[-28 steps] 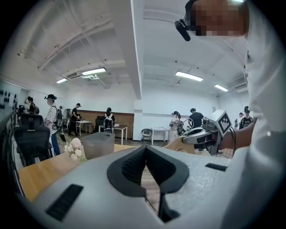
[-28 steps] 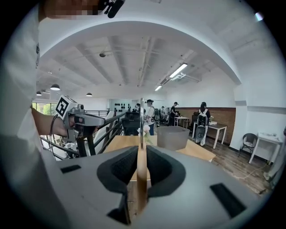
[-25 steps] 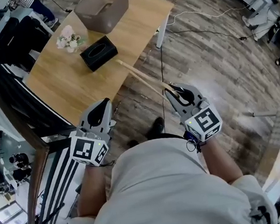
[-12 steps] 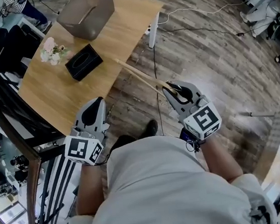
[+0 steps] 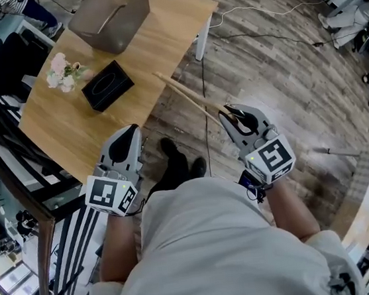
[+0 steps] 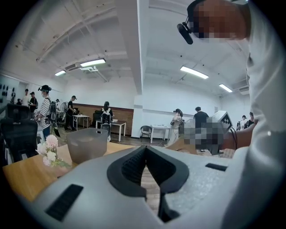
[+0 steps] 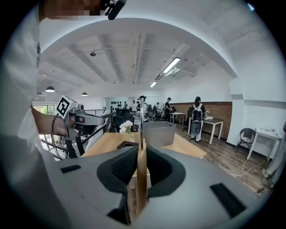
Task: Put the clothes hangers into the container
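Well short of the container (image 5: 111, 15), we gripped the wooden hanger (image 5: 190, 95) in our right tool (image 5: 232, 114), its length aimed there for loading. Our left tool (image 5: 128, 135) hung closed, empty, unneeded.

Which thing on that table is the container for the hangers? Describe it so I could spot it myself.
Find the light wooden table ahead of the person. At its far end, beyond the black tissue box and the small bunch of pale flowers, stands the container. It is the biggest thing there: a grey, frosted, open-topped tub with a slot handle in its side.
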### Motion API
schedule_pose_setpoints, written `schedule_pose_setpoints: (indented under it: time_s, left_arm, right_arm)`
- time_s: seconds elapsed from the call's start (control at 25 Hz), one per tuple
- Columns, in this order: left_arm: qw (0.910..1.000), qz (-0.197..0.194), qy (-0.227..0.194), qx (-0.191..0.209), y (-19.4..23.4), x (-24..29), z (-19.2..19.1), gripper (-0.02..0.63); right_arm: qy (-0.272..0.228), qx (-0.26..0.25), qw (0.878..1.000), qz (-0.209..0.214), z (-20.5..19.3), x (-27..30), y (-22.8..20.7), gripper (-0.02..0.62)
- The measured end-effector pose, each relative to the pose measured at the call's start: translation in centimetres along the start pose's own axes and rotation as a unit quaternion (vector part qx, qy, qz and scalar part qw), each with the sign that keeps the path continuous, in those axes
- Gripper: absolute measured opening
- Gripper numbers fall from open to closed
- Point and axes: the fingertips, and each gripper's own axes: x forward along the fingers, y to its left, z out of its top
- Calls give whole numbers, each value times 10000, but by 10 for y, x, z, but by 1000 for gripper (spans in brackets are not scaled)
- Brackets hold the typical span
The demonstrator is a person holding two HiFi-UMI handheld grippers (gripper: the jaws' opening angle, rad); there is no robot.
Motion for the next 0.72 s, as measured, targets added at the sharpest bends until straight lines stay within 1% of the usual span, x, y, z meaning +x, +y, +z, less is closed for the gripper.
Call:
schedule_pose_setpoints:
  time_s: [0.24, 0.4, 0.52, 0.72]
  left_arm:
    - [10000, -32, -35, -32, 48, 26, 8, 6]
    - [10000, -67, -26, -16, 84, 42, 17, 6]
    - [10000, -31, -79, 35, 110, 48, 28, 6]
    - [9998, 18, -172, 93, 153, 50, 39, 6]
  right_arm:
    - [-9, -115, 9999, 4, 23, 52, -19, 60]
    - [-166, -275, 9995, -33, 55, 89, -31, 60]
    - [-222, -404, 9989, 6, 74, 118, -33, 60]
    - [-217, -537, 9983, 92, 92, 165, -30, 60]
